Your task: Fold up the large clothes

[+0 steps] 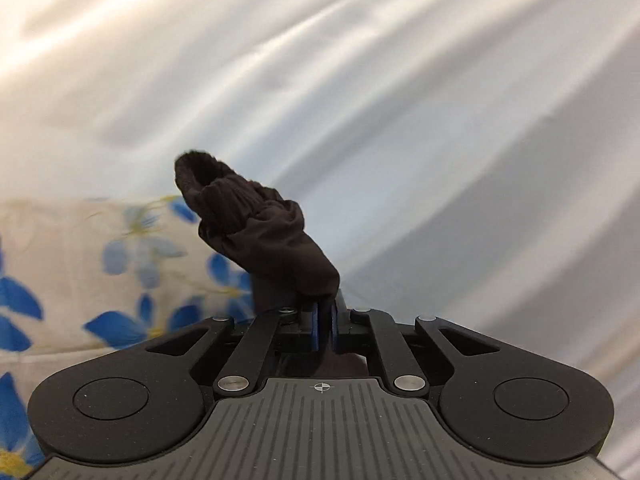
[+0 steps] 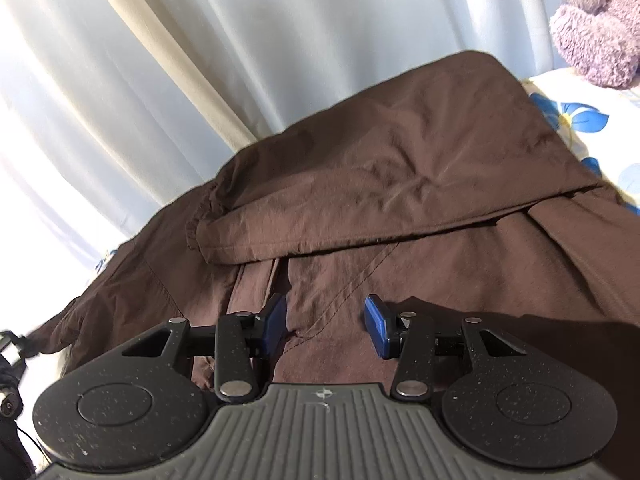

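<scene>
The left gripper [image 1: 324,320] is clenched on the brown sleeve cuff [image 1: 248,220], which rises ahead of its blue pads [image 1: 316,328] against the white curtain [image 1: 360,80]. The right gripper [image 2: 326,324] stands released, jaws apart, directly above the brown jacket [image 2: 380,168] spread over the floral sheet [image 2: 580,120].

The brown jacket [image 2: 400,184] looks like thin matt woven cloth, crinkly, with a ribbed knit cuff [image 1: 224,196]. Curtain [image 1: 360,80] is smooth, slightly shiny fabric. Far right, a fuzzy purple plush [image 2: 596,28].
</scene>
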Demonstrator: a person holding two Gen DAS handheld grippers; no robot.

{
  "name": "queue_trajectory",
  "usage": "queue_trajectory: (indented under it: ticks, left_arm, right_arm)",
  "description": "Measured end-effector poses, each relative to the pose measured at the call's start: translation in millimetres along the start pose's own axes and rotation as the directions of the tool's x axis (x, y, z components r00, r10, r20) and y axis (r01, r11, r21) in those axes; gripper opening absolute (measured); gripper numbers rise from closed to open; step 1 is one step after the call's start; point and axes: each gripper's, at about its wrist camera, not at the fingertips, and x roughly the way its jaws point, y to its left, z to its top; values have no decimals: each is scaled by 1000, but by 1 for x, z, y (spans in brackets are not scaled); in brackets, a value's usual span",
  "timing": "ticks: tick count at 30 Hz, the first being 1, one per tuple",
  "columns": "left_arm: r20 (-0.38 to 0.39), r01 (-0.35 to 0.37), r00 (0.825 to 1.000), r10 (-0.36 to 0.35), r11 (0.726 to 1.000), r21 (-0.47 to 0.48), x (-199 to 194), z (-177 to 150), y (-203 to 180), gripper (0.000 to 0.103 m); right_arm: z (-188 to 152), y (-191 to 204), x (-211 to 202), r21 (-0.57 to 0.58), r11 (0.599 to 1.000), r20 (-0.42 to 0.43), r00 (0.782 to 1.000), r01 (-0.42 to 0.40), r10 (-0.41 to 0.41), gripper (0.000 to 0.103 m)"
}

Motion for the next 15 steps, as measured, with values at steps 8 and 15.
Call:
queue_trajectory:
  ticks: [8, 15]
  left_arm:
    - [-278, 466, 879, -387, 822, 329, -20, -113, -200, 11]
    - [-536, 516, 799, -274, 770, 375, 6, -245, -231, 74]
  right_arm:
    - [7, 0, -28, 21, 999, 72, 997, -42, 41, 44]
    - [6, -7, -31, 47, 998, 79, 996, -43, 39, 44]
